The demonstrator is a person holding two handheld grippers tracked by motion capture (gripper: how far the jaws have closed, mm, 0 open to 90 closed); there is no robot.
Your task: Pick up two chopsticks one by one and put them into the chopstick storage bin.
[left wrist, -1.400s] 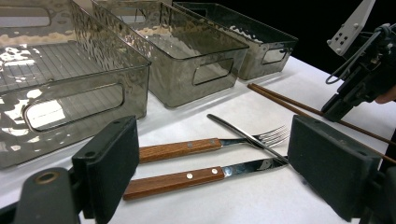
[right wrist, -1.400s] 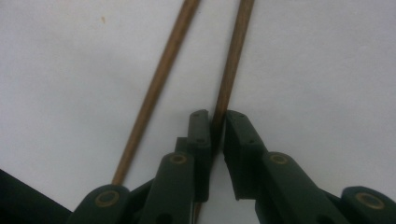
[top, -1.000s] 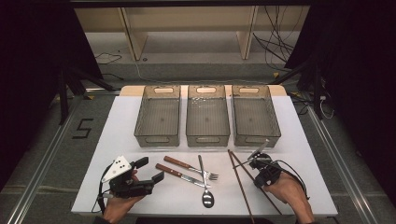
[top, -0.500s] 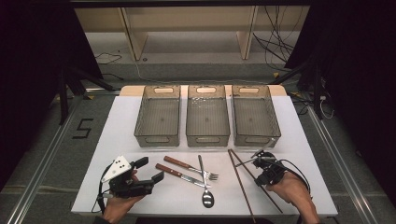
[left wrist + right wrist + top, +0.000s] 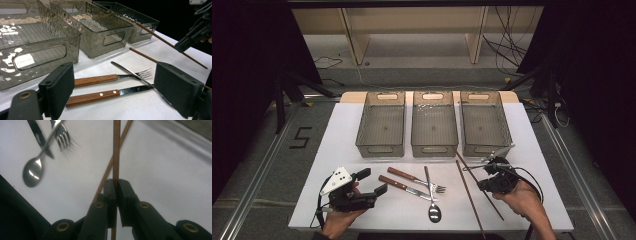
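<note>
The right gripper point(image 5: 490, 170) was pressed together on one wooden chopstick point(image 5: 116, 150); in the right gripper view its two black jaws pinched the stick between the pads, and the stick ran straight up from them. In the high view this held chopstick point(image 5: 477, 184) lay slanted near the right side of the white table point(image 5: 337, 150), with its far end close to the front of the right bin point(image 5: 484, 122). A second chopstick point(image 5: 469, 197) was just beside it on the table and crossed behind it in the right gripper view. The left gripper point(image 5: 371, 182) was at the near left part of the table, its jaws spread wide and holding nothing; in the left gripper view the two pads stood well apart above the table. Between the two grippers lay a wooden-handled fork point(image 5: 414, 178), a wooden-handled knife point(image 5: 404, 187) and a metal spoon point(image 5: 431, 197), whose handle crossed over the fork and the knife. Behind the cutlery stood three clear grey bins in a row, the left bin point(image 5: 381, 124), the middle bin point(image 5: 434, 122) and the right one.
</note>
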